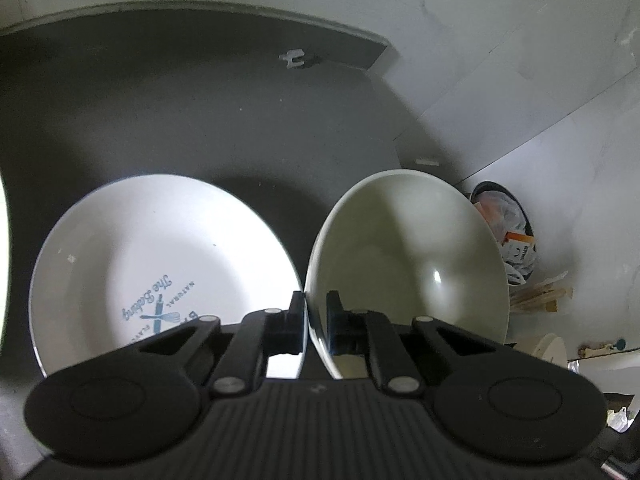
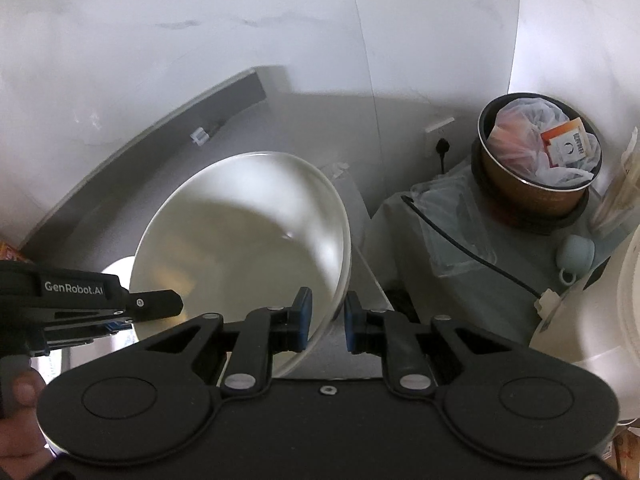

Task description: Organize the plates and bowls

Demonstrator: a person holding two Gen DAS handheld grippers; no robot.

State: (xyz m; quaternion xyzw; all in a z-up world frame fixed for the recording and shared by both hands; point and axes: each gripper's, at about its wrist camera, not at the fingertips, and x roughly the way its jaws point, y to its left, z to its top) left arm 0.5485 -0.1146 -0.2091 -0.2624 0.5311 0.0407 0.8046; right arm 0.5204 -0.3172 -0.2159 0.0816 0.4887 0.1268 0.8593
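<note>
On my left wrist view, the white plate [image 1: 160, 256] with blue printed lettering lies flat on the dark surface [image 1: 192, 120] at far left. Just beside it, my left gripper [image 1: 316, 312] has its fingers [image 1: 295, 316] narrowed onto the rim of the pale bowl [image 1: 408, 248], which is tilted up on edge above the surface. From the right wrist view, that same bowl [image 2: 244, 232] fills the middle, with the left gripper [image 2: 152, 304] reaching in at its left edge. My right gripper [image 2: 326, 320] straddles the bowl's near rim, fingers [image 2: 303, 316] set narrow with a small gap showing on the right side. Further right stands a brown pot [image 2: 536, 168] stuffed with plastic bags.
</note>
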